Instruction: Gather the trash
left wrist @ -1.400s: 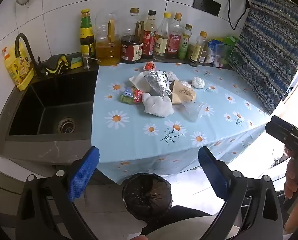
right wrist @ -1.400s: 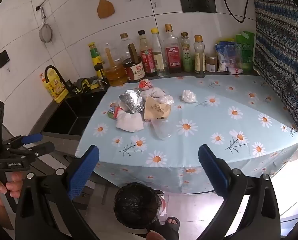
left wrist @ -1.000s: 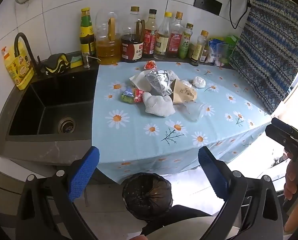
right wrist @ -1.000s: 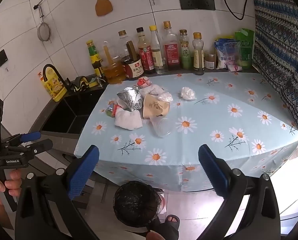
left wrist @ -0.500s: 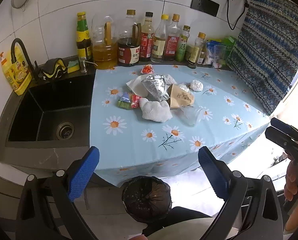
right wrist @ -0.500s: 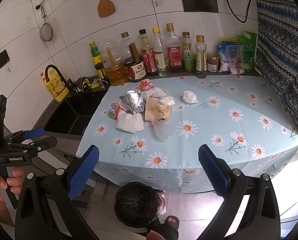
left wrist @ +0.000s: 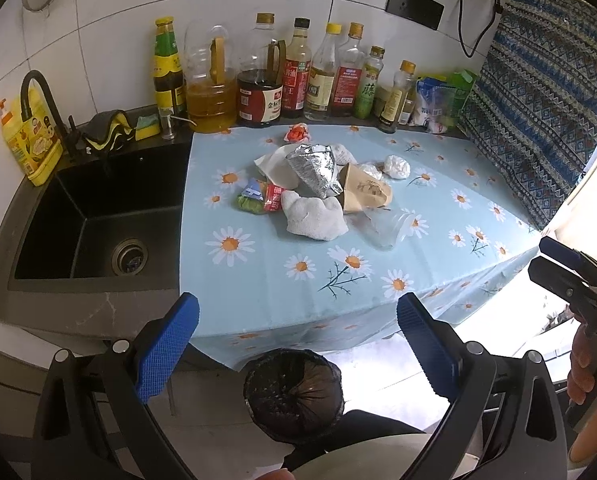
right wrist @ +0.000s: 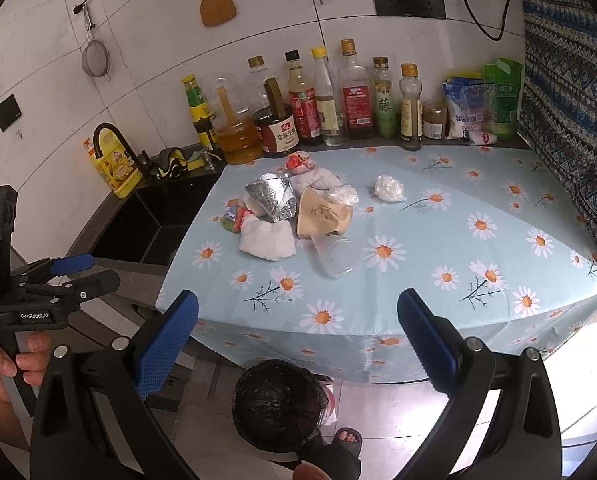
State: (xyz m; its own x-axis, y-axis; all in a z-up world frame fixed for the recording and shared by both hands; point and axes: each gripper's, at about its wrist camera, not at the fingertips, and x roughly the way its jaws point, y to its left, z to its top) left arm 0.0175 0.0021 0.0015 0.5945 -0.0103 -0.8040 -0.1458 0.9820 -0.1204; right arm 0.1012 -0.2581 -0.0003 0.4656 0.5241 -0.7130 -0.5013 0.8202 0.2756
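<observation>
A pile of trash lies on the daisy tablecloth [left wrist: 258,280]: a foil wrapper [left wrist: 313,168], a white crumpled tissue [left wrist: 314,218], a brown paper bag [left wrist: 362,194], a clear plastic cup [left wrist: 386,226], a red-green wrapper [left wrist: 260,198] and a white wad [left wrist: 396,167]. A bin with a black liner [left wrist: 293,394] stands on the floor below the table's front edge. My left gripper [left wrist: 298,344] is open and empty, above the bin. My right gripper [right wrist: 298,334] is open and empty, also short of the table; the pile [right wrist: 294,216] lies ahead of it and the bin [right wrist: 278,404] is below it.
A black sink [left wrist: 94,216] is left of the cloth, with a yellow soap bottle [left wrist: 30,140]. Several sauce and oil bottles [left wrist: 258,84] line the back wall. A patterned curtain [left wrist: 538,120] hangs at right. A foot in a sandal [right wrist: 346,438] is beside the bin.
Both grippers have moved slightly closer to the table; the pile and bin have not moved. Both stay open and empty.
</observation>
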